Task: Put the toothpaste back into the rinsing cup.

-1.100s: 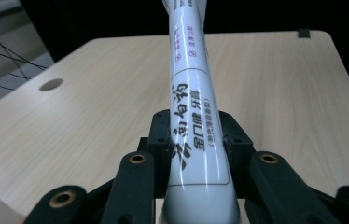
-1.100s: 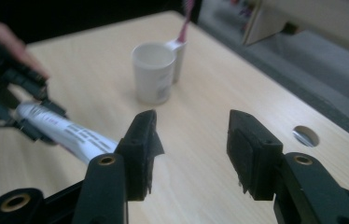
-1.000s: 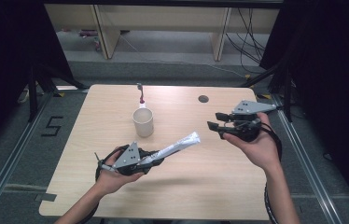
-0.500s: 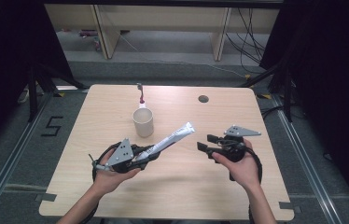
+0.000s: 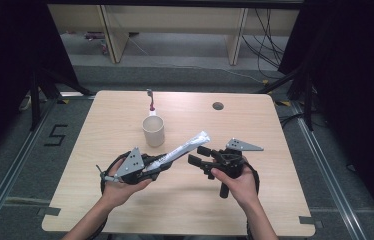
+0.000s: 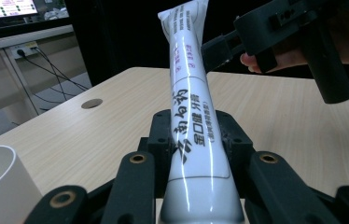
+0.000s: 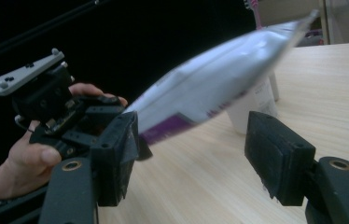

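My left gripper is shut on the lower part of a white toothpaste tube, which slants up and to the right above the table. In the left gripper view the tube rises between the black jaws. My right gripper sits just right of the tube, its jaws pointing left at it. Those jaws have just been opening and stand wide. The tube crosses above and ahead of the gap, and neither pad touches it. The left gripper shows beyond.
A beige cup stands upright on the wooden table behind the grippers. A toothbrush is farther back. A round cable hole lies at the back right. Dark curtains flank the table.
The right gripper has come down and to the left, from the table's right side to just beside the tube, and its jaws have spread wider. The left gripper and the tube have stayed put.
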The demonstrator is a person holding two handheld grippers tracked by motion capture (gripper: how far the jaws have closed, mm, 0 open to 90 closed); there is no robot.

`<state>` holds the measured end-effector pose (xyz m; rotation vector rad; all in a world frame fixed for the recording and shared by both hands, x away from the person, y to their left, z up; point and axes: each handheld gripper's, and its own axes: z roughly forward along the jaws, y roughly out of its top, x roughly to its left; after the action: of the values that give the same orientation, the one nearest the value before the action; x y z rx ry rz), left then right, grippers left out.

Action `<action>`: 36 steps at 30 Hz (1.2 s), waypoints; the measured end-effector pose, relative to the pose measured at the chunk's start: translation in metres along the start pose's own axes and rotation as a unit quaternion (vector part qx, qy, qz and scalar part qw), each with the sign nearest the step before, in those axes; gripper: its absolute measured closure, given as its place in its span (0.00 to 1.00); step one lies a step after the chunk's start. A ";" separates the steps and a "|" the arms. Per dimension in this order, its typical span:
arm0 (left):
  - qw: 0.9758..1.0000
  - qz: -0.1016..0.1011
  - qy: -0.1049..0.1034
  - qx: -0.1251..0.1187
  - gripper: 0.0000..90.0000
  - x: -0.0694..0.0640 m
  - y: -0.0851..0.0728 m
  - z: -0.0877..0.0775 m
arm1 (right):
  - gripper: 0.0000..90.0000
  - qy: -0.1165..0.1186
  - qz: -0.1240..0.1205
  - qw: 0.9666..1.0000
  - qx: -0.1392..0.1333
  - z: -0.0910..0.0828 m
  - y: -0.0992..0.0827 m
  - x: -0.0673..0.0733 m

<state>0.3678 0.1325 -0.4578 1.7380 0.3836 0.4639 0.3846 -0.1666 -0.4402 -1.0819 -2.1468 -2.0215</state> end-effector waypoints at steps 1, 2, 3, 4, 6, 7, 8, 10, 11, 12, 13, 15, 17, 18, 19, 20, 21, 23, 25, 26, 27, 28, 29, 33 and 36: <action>1.000 0.001 0.002 0.003 0.79 0.001 0.000 0.000 | 0.40 0.002 0.006 1.000 0.003 0.003 -0.001 0.000; 1.000 0.000 0.002 -0.003 0.79 0.001 -0.001 0.001 | 0.40 -0.001 0.023 1.000 0.003 0.006 -0.002 0.001; 1.000 -0.001 0.006 -0.003 0.79 0.000 -0.001 0.001 | 0.40 -0.005 0.018 1.000 0.002 0.009 -0.003 -0.001; 1.000 0.000 0.007 0.003 0.79 0.001 -0.001 0.000 | 0.40 -0.003 0.024 1.000 0.004 0.012 -0.004 -0.002; 1.000 0.002 0.008 0.002 0.79 0.001 -0.002 0.000 | 0.40 0.007 0.037 0.999 0.001 0.017 -0.006 -0.003; 1.000 0.002 0.006 0.003 0.79 0.001 -0.002 0.000 | 0.40 0.012 0.044 0.999 -0.003 0.019 -0.007 -0.004; 1.000 0.003 0.008 0.002 0.79 0.001 -0.002 0.001 | 0.40 0.017 0.051 0.999 -0.006 0.022 -0.007 -0.004; 1.000 0.005 0.008 0.004 0.79 0.001 -0.002 0.002 | 0.40 0.022 0.061 0.998 -0.005 0.027 -0.007 -0.003; 1.000 0.007 0.009 0.005 0.79 0.001 -0.002 0.002 | 0.40 0.023 0.056 0.998 -0.006 0.029 -0.007 -0.004; 1.000 0.011 0.009 0.006 0.79 0.000 -0.002 0.003 | 0.39 0.024 0.061 0.998 -0.006 0.031 -0.006 -0.003; 1.000 0.013 0.007 0.007 0.79 0.000 -0.002 0.003 | 0.40 0.023 0.078 0.997 -0.005 0.033 -0.006 -0.002; 1.000 0.018 0.006 0.007 0.79 -0.002 -0.001 0.003 | 0.40 0.024 0.070 0.997 -0.011 0.034 -0.005 -0.005; 1.000 0.018 0.003 0.006 0.79 -0.002 -0.001 0.004 | 0.41 0.023 0.078 0.997 -0.016 0.035 -0.004 -0.006; 1.000 0.017 0.001 0.005 0.79 -0.003 -0.001 0.004 | 0.40 0.025 0.079 0.996 -0.020 0.035 -0.003 -0.007; 1.000 0.017 0.002 0.004 0.79 -0.003 0.000 0.004 | 0.40 0.031 0.096 0.995 -0.018 0.035 -0.003 -0.005; 1.000 0.018 0.001 0.003 0.79 -0.003 0.000 0.004 | 0.41 0.027 0.091 0.995 -0.023 0.035 -0.002 -0.006; 1.000 0.019 0.001 0.002 0.79 -0.003 0.001 0.004 | 0.42 0.032 0.092 0.995 -0.025 0.035 -0.001 -0.007; 1.000 0.020 0.002 0.001 0.79 -0.003 0.001 0.004 | 0.45 0.041 0.110 0.993 -0.030 0.033 -0.001 -0.006; 1.000 0.023 0.004 0.002 0.79 -0.003 0.002 0.005 | 0.48 0.039 0.112 0.992 -0.036 0.033 0.000 -0.009; 1.000 0.022 0.005 0.001 0.79 -0.004 0.002 0.005 | 0.50 0.041 0.115 0.992 -0.038 0.033 0.000 -0.010; 1.000 0.024 0.005 0.003 0.79 -0.004 0.001 0.006 | 0.52 0.050 0.138 0.988 -0.039 0.032 0.001 -0.008; 1.000 0.029 0.006 0.006 0.79 -0.004 0.001 0.007 | 0.54 0.047 0.124 0.990 -0.046 0.031 0.000 -0.011; 0.999 0.031 0.007 0.010 0.79 -0.004 0.001 0.007 | 0.56 0.046 0.128 0.990 -0.048 0.031 0.000 -0.011; 0.999 0.034 0.009 0.019 0.79 -0.006 -0.003 0.012 | 0.67 0.053 0.120 0.990 -0.047 0.028 0.004 -0.007; 0.999 0.029 0.004 0.023 0.79 -0.007 -0.003 0.014 | 0.76 0.043 0.105 0.993 -0.042 0.026 0.007 -0.002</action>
<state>0.3685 0.1181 -0.4642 1.7966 0.3527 0.5083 0.4011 -0.1449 -0.4393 -1.1537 -1.8381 -2.0373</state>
